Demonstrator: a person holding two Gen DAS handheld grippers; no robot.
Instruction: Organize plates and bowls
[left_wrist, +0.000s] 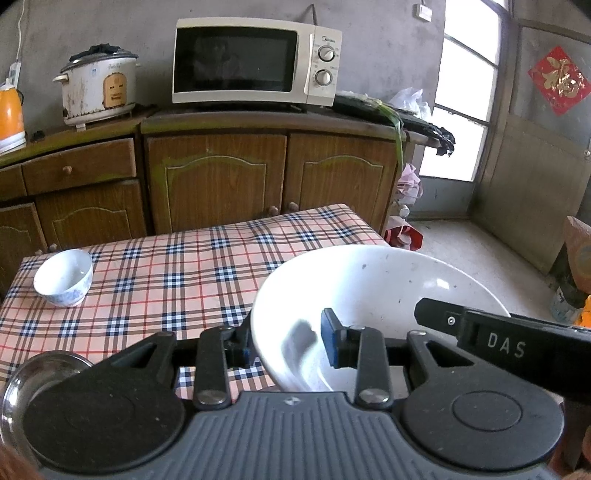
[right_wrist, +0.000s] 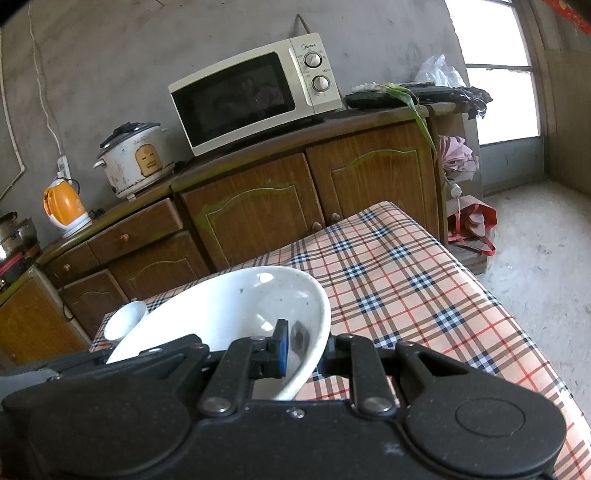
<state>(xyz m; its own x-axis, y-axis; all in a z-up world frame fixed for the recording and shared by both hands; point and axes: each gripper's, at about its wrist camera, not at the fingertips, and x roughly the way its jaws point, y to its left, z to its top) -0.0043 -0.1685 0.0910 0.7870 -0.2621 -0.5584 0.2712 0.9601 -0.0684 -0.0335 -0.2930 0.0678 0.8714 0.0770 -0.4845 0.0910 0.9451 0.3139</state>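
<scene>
A large white bowl (left_wrist: 373, 284) is held between both grippers over the checked tablecloth (left_wrist: 177, 280). My left gripper (left_wrist: 286, 345) is shut on its left rim, one blue pad inside the wall and the other finger outside. The right gripper (right_wrist: 304, 350) is shut on the opposite rim of the same large white bowl (right_wrist: 229, 306); its black finger (left_wrist: 480, 332) shows at the right of the left wrist view. A small white bowl with a blue pattern (left_wrist: 62, 277) stands upright at the table's far left corner, also visible as the small bowl (right_wrist: 123, 321). A steel plate (left_wrist: 22, 387) lies at the near left edge.
A wooden cabinet (left_wrist: 218, 177) stands behind the table with a microwave (left_wrist: 255, 61), a rice cooker (left_wrist: 98, 88) and an orange kettle (left_wrist: 9, 114) on top. To the right are bare concrete floor (left_wrist: 480, 247), a red bag (right_wrist: 476, 221) and a door.
</scene>
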